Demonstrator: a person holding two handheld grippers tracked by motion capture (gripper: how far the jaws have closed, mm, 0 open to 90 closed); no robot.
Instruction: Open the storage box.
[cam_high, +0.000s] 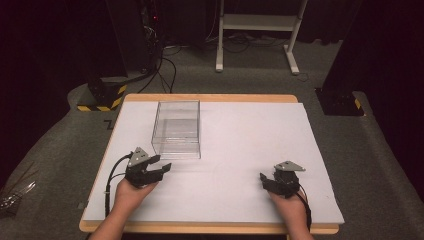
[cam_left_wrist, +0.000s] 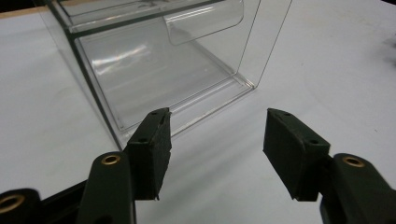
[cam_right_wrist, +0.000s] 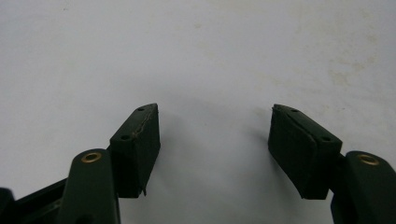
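A: Where does the clear plastic box (cam_high: 176, 129) sit?

B: On the white table cover (cam_high: 250, 150), toward the far left of the table, well inside the edges. It is a see-through, straight-walled container with nothing visible inside it.

A: And the left gripper (cam_high: 159, 165)?

B: It is held just in front of the box's near left corner, tips pointing toward the box and to the right. In the left gripper view (cam_left_wrist: 215, 140) its two black jaws stand well apart with only bare white cover between them. The box's near bottom edge lies just beyond the left-hand pad (cam_left_wrist: 152, 140) of that picture, close to it, but I cannot tell whether they touch. The box is ahead of the jaws, not between them, so the jaws are released and grasp nothing.

A: The right gripper (cam_high: 267, 181)?

B: It is held low over the cover near the front right, well apart from the box. In the right gripper view (cam_right_wrist: 215, 140) there is a plain gap between its pads, with white cover showing through. Released, nothing grasped.
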